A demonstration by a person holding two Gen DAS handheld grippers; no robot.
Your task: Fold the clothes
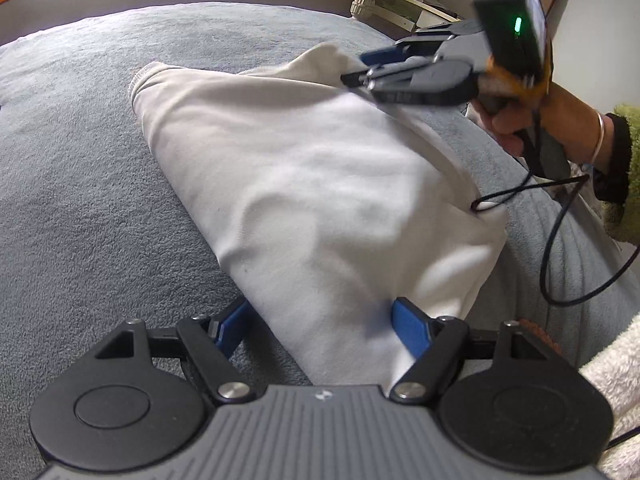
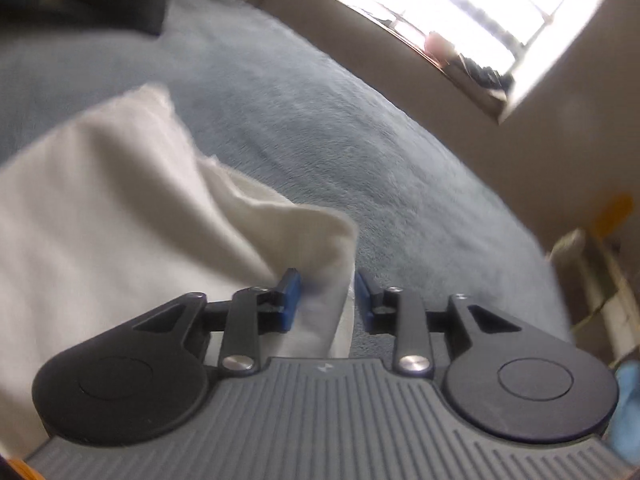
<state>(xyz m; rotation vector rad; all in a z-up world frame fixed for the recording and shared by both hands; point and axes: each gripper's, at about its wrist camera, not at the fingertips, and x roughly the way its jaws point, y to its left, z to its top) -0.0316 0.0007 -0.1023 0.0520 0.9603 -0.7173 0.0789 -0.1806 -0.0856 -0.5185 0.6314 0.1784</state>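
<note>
My left gripper point(image 1: 324, 320) sits nearest, at six o'clock in its own view, jaws spread wide around the near end of the white garment point(image 1: 304, 184). One pad seems to rest against the cloth at the right, while the other stands off on the blanket side, so I have nothing pinned here. If I pull now, that end is likely to slide out and the fold line will skew.

The garment lies on the grey bed point(image 1: 80, 184), running from six toward twelve o'clock, with a black cord point(image 1: 556, 236) trailing over its edge at three o'clock. That cord could snag the hem and drag the cloth as my right hand point(image 1: 532, 116) travels.

Further off, at one o'clock, my right gripper point(image 2: 326, 294) has a folded corner of the cloth between partly closed jaws. In its own view the pads bracket the fabric, but a gap shows at the right pad and the frame is blurred, so I cannot tell whether the grip is firm. A loose bite there could drop the corner mid-carry and undo the fold.
</note>
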